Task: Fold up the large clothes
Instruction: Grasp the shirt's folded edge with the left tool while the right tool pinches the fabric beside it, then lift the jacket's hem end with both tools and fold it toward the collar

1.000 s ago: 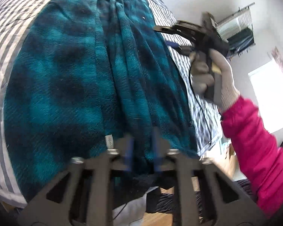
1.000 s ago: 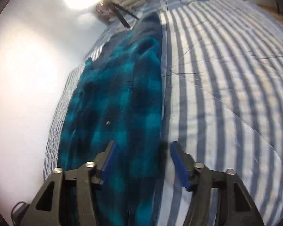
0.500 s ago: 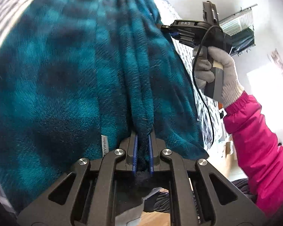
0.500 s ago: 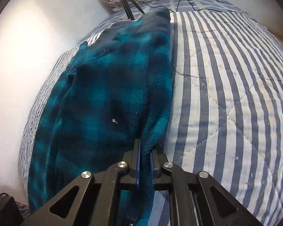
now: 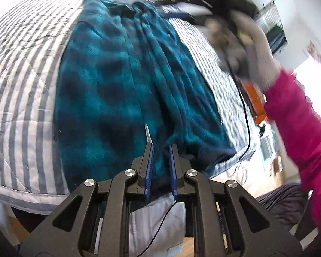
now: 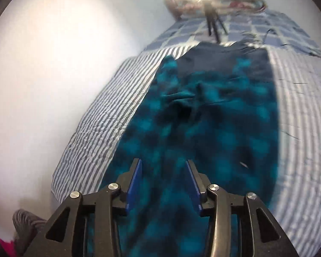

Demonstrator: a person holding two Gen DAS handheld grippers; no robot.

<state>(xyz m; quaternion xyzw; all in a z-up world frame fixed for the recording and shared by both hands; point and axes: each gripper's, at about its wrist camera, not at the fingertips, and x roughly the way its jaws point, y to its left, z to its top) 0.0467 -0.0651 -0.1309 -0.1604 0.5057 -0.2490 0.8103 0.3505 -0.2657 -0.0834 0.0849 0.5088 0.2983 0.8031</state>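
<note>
While a small white label (image 5: pixel 148 135) is sticking out of the teal plaid garment (image 5: pixel 109 90) just ahead of its left pad, too blurred to read, the left gripper (image 5: pixel 160 167) is opening with fabric lying between its jaws. The right gripper (image 6: pixel 163 184) is also opening, nothing pinched, garment spreading beneath and ahead across the striped bedspread (image 6: pixel 100 124). Beyond it, a black tripod (image 6: pixel 213 19) is standing before folded bedding (image 6: pixel 235 2).
</note>
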